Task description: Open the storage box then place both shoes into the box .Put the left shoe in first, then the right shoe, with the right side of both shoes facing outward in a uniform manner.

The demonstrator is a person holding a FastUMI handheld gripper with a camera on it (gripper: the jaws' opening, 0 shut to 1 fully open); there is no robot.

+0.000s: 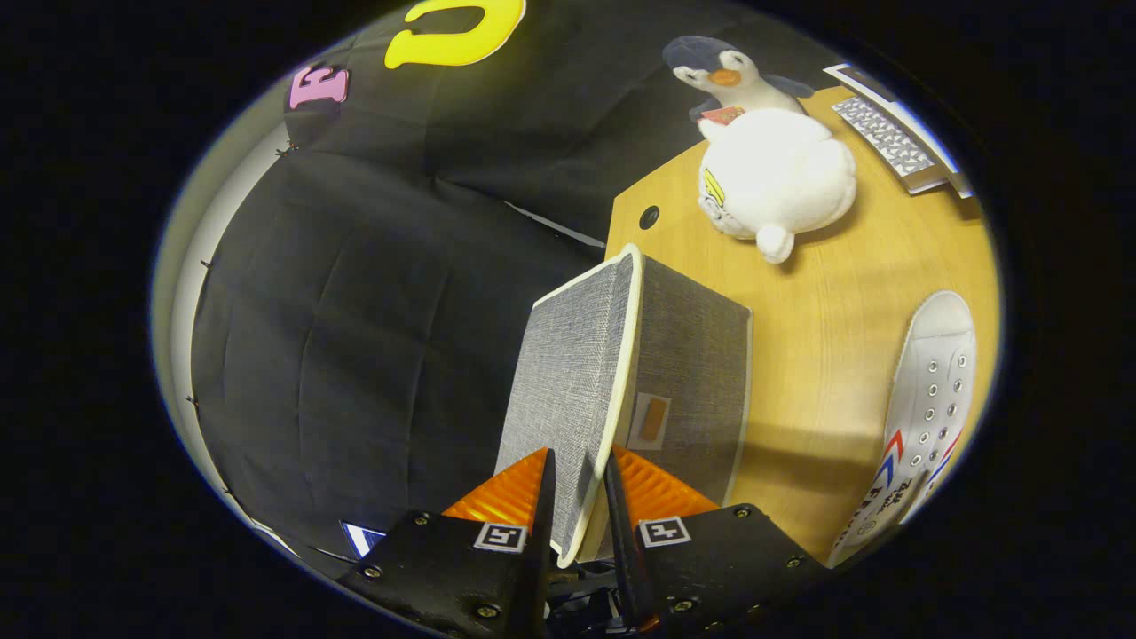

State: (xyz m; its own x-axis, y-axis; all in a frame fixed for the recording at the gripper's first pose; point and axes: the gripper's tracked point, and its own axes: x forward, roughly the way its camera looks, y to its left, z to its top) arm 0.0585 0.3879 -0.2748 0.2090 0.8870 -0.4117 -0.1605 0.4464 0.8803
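While the lid [568, 382] stands lifted on edge, the gripper [581, 510] has its two fingers pressed in on the lid's pale rim, one each side, pinching it. Step in hand, as I read it: opening the box [697, 373]; no shoe is in yet.

The lid is swung up, its grey fabric face turned toward the black cloth wall [355, 337], hinged or leaning along the box's near edge, cannot tell which. The box body sits just beyond the fingers on the wood table [825, 328], touching the lid.

Next move probably calls for carrying the lid fully back so it stays open by itself, then letting go and going for the left shoe first. Risk: the lid may drop shut on release if it is not past upright.

Look of things: box is grey woven fabric with cream piping on the edges and a small pale label patch with an orange mark on the side facing the gripper. Looks soft-sided and light, may slide if pulled.

One shoe [923, 417], white canvas with eyelets and red-blue stripes, lies on the table off to the right of the box, well apart from it, toe pointing away. Left or right shoe, cannot tell.

A plush penguin [772, 169] sits beyond the box, a keyboard [887, 133] past it
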